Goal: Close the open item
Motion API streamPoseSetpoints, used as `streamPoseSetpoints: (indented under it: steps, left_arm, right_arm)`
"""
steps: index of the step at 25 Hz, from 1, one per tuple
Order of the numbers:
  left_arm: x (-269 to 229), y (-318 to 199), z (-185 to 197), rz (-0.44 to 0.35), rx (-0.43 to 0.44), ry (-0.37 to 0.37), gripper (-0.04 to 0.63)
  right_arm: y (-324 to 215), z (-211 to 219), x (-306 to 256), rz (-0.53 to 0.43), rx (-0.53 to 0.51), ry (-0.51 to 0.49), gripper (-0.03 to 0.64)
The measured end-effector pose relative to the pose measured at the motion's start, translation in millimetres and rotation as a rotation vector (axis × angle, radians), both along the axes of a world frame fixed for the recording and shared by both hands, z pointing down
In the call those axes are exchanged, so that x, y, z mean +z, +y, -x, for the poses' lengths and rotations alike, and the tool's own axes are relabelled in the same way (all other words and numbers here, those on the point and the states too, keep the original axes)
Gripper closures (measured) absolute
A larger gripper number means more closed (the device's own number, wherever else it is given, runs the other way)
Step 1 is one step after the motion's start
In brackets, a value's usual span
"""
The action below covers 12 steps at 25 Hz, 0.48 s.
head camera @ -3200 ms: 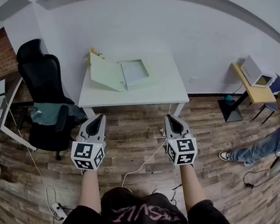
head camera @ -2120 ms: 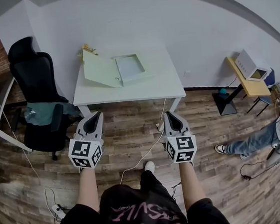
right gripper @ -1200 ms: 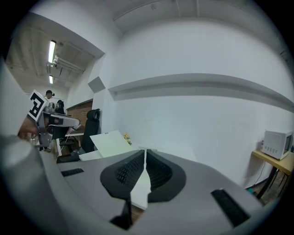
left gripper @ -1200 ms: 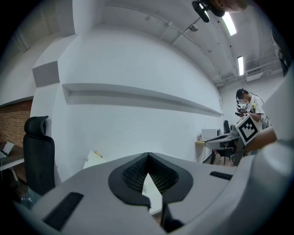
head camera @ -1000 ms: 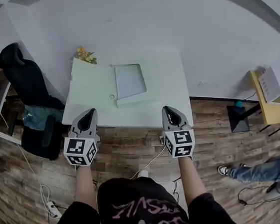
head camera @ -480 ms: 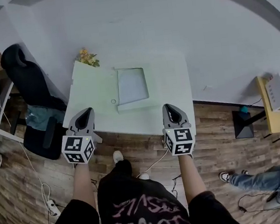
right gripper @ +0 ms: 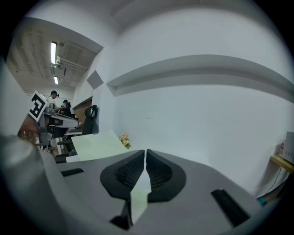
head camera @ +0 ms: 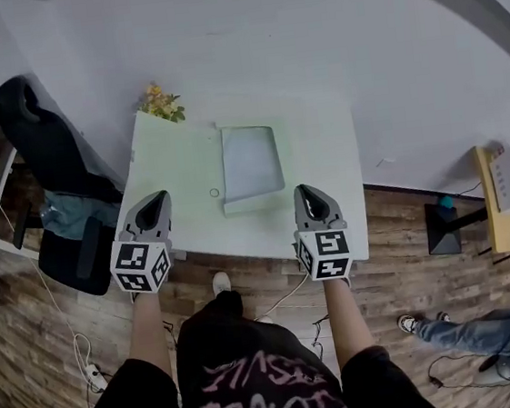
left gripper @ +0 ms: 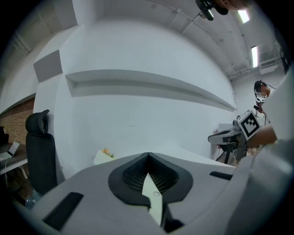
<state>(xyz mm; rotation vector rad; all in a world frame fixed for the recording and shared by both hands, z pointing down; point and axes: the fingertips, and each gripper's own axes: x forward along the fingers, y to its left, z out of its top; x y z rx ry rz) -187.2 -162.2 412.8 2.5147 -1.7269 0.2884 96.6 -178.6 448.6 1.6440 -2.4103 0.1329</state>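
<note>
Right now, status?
Left gripper and right gripper shut, empty, short of the box. Box open, lid swung out left. Nothing blocking the lid.

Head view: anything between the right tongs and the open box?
Nothing. The head view shows only bare white table between the right tongs and the box; they are apart.

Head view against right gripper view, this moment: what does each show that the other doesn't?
Head view only: the grey tray right of the pale green lid, and the wooden floor. Right gripper view only: how the right gripper has its jaws, together with nothing between, and the ceiling lights. Both: that lid, the flowers, the black chair.
</note>
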Motion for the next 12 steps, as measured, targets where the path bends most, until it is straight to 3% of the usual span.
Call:
streamPoseSetpoints:
  steps: [12]
  left_arm:
    - [13.6,-90.8,101.6,0.035,-0.06,-0.04,0.583]
  right_arm:
    - [-90.8,69.3,17.0,0.038,-0.004,0.04,0.589]
